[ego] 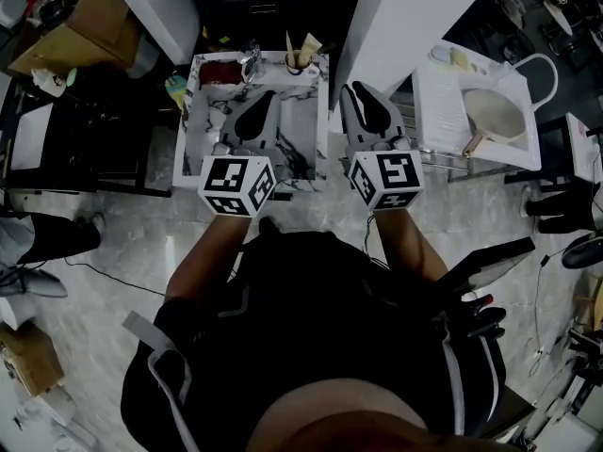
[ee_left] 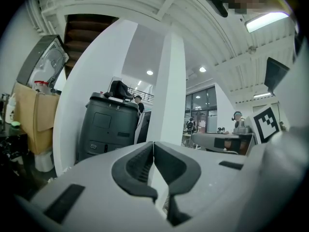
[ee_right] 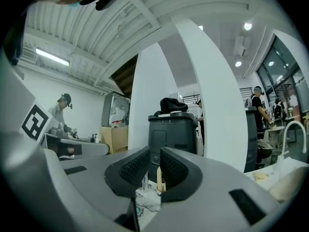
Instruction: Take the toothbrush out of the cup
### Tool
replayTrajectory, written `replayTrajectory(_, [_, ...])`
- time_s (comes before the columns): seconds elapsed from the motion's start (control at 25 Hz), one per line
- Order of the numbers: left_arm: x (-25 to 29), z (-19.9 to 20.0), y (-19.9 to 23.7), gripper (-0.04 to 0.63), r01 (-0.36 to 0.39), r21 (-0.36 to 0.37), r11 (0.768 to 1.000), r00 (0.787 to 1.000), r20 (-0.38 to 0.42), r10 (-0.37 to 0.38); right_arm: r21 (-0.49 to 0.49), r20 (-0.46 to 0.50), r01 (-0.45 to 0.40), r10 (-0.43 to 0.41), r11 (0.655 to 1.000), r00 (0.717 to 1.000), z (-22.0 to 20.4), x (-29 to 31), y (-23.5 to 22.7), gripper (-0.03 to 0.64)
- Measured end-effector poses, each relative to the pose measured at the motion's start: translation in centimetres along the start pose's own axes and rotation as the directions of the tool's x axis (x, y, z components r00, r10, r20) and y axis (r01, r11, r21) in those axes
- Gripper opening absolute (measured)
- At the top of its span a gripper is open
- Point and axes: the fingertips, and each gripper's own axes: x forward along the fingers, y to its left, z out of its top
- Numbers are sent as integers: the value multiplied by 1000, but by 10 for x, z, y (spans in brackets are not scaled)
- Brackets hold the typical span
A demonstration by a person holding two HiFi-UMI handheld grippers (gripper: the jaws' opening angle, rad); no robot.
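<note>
A small brown cup (ego: 300, 60) holding pale toothbrush handles stands at the back right corner of the marble-patterned tray (ego: 209, 163). My left gripper (ego: 261, 102) hangs over the tray's middle, short of the cup, with its jaws shut and empty (ee_left: 153, 146). My right gripper (ego: 364, 92) is just outside the tray's right rim, level with the left one. Its jaws (ee_right: 154, 154) stand a little apart with nothing between them. Through that gap a pale toothbrush handle (ee_right: 158, 179) shows farther off.
A red item (ego: 221, 70) and crumpled foil (ego: 250, 58) lie at the tray's back. A white pillar (ego: 405, 17) rises right of the cup. A sink with faucet (ego: 492, 111) sits further right, a cardboard box (ego: 80, 22) at upper left. A dark bin (ee_right: 171, 129) stands ahead.
</note>
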Motion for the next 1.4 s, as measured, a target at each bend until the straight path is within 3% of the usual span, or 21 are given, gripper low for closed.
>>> replayTrajectory(0.24, [13,-9,15,2,92,2,996,995,-39,-92,0,-34,32,-32,999,999,-7,26,8,89])
replayTrajectory(0.48, [26,-27,45,71,70,-57,996,995,-68,-74,10,-84,44,-43,999,996,-26,51,6,103])
replayTrajectory(0.88, [52,-50,55,83,-14,-113,994,993,-115,1,33,-137,-39,44,999,990,-68,95,-30,144])
replayTrajectory(1.08, [66,-62,61,17,-88,-107,990,989,-127,74,77,-163,-100,112,992,980,-93,120,-48,164])
replayTrajectory(1.4, [79,-79,65,5,-177,-130,976,977,-142,159,75,-242,-198,210,977,947,-147,163,-64,190])
